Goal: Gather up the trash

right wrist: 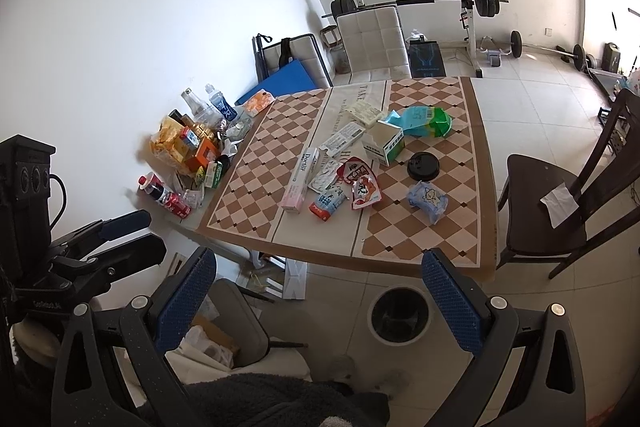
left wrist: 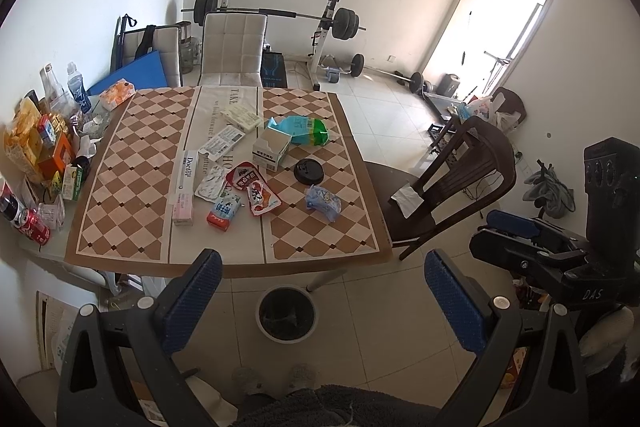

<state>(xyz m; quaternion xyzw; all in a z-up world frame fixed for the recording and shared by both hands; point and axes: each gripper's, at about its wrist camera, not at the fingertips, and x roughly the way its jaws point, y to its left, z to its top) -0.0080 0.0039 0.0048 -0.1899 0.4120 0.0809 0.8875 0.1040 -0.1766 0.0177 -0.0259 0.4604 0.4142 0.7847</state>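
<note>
Trash lies on the checkered table (left wrist: 132, 187) (right wrist: 460, 239): a red snack wrapper (left wrist: 256, 189) (right wrist: 362, 183), a blue tissue pack (left wrist: 323, 202) (right wrist: 427, 201), a black cup lid (left wrist: 308, 171) (right wrist: 423, 166), an open white carton (left wrist: 271, 149) (right wrist: 384, 145), a green-blue bag (left wrist: 302, 130) (right wrist: 428, 121) and a toothpaste box (left wrist: 185, 187) (right wrist: 302, 177). A round waste bin (left wrist: 286, 313) (right wrist: 401, 315) stands on the floor below the table's near edge. My left gripper (left wrist: 324, 303) is open and empty, above the bin. My right gripper (right wrist: 320, 303) is open and empty, left of the bin.
Bottles, cans and snack boxes (left wrist: 44, 155) (right wrist: 188, 151) crowd the table's left side by the wall. A dark wooden chair (left wrist: 448, 179) (right wrist: 560, 203) stands at the right, a white padded chair (left wrist: 234, 47) (right wrist: 376, 41) at the far side. A weight bench stands behind.
</note>
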